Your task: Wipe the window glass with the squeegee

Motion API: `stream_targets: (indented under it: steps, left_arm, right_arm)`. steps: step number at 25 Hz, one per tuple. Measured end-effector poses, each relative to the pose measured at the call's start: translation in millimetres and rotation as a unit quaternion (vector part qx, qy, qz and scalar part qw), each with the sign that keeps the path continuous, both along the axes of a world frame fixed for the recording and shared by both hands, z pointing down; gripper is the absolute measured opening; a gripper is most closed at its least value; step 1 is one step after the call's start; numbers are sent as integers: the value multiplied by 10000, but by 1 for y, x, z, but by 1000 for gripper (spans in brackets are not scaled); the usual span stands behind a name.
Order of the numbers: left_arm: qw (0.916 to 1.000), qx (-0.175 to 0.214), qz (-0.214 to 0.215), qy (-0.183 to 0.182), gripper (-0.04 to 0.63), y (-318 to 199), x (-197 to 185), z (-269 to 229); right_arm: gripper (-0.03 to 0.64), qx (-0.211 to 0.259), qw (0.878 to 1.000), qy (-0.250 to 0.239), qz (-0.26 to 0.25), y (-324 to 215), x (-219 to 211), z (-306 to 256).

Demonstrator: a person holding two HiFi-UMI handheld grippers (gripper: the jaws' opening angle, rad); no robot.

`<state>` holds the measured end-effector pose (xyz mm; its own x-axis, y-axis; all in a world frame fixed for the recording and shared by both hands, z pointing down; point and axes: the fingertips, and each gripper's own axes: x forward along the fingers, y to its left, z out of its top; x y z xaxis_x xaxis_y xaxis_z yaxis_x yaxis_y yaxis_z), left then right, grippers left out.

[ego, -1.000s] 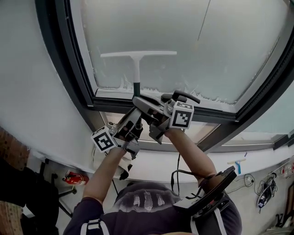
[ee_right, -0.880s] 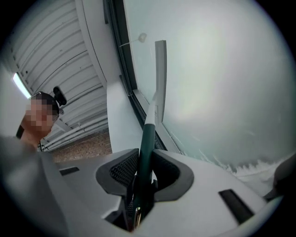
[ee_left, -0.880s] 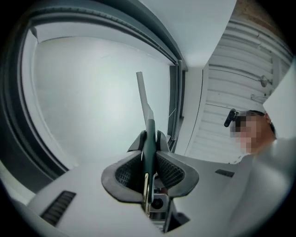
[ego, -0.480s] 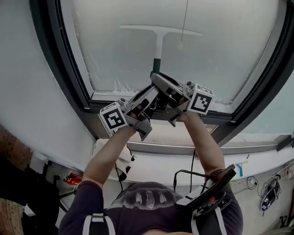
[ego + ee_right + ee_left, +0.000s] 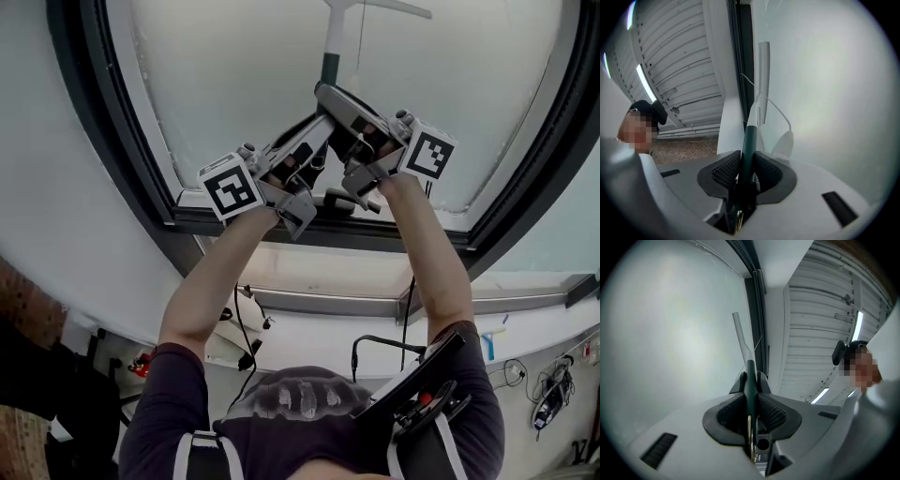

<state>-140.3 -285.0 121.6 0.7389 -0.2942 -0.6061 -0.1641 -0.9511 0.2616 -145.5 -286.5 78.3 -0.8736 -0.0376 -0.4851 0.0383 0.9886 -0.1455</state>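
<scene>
Two grips on one tool, head view: my left gripper and right gripper meet on the dark green handle of the white T-shaped squeegee, high on the frosted window glass; doubled hold for even pressure, I judge; blade mostly out of shot. Left gripper view: jaws closed tight on the handle; dark window frame just beside. Right gripper view: jaws clamped likewise; thin cord with pale toggle hangs beside the shaft, may snag.

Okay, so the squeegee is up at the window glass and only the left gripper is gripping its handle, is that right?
Not quite: both grip it. The right gripper view shows the right gripper also shut on the dark handle, like the left gripper. The squeegee is indeed up at the window glass.
</scene>
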Motion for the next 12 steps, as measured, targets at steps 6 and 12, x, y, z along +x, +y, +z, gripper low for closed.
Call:
stream_targets:
  steps: [6, 12]
  left_arm:
    - [9995, 12, 203, 260, 100, 4, 1, 0]
    - [9995, -106, 192, 230, 100, 1, 2, 0]
  right_arm:
    - [98, -193, 9998, -1, 47, -1, -2, 2]
    - [98, -230, 9997, 33, 94, -4, -1, 1]
